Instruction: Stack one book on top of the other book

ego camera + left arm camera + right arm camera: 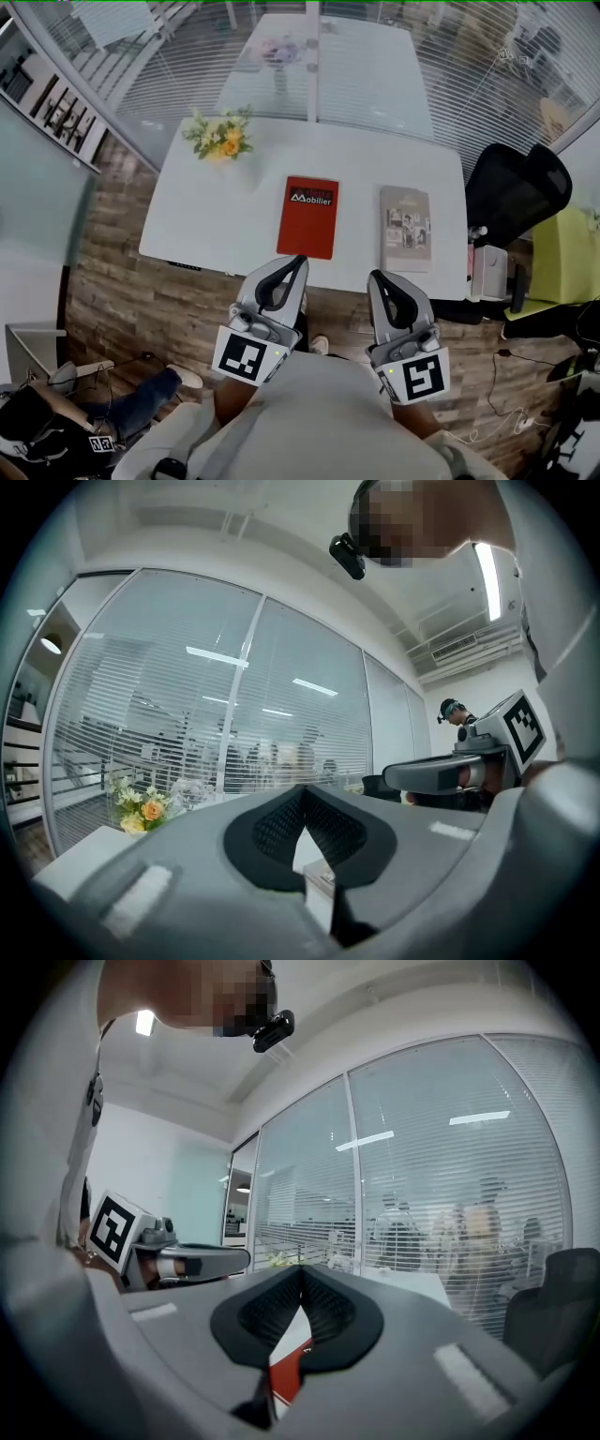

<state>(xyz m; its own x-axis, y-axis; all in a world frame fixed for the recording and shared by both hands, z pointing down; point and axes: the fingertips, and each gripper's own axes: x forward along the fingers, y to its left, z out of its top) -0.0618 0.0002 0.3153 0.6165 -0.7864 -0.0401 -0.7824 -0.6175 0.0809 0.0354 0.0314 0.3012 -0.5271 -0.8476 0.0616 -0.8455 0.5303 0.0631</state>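
1. Office rm: glass wall [141, 56] w/ blinds at the back. A white surface [187, 216] stands on a wood floor [112, 281], w/ flowers [220, 139] at its far left and a black chair [520, 187] off to the right.
2. Red book [310, 217] lies flat, cover up, toward the front of the surface. Beige book [405, 228] lies flat to its right, apart and not touching. Neither is on the other.
3. Left gripper [300, 261] & right gripper [374, 277] are side by side at the surface's near edge, left in line w/ the red book, right w/ the beige one. Both pairs of fingers are fully closed, tips together, nothing btwn them, so both are empty.
4. Step: looks like the approach. No book is lifted and stacking hasn't begun.
5. Next move prob. calls for opening one pair of fingers and going to a book's near short edge. The books are thin & flat on the surface, so an edge may need tipping up, or the book sliding past the front rim, to get a finger under. The other gripper could steady the 2nd book.
6. Each book's long axis runs near to far, away from the person, w/ the short edges toward the grippers. The red book's title sits at its far end. The two are approx parallel, so a sideways carry w/o turning should line them up.
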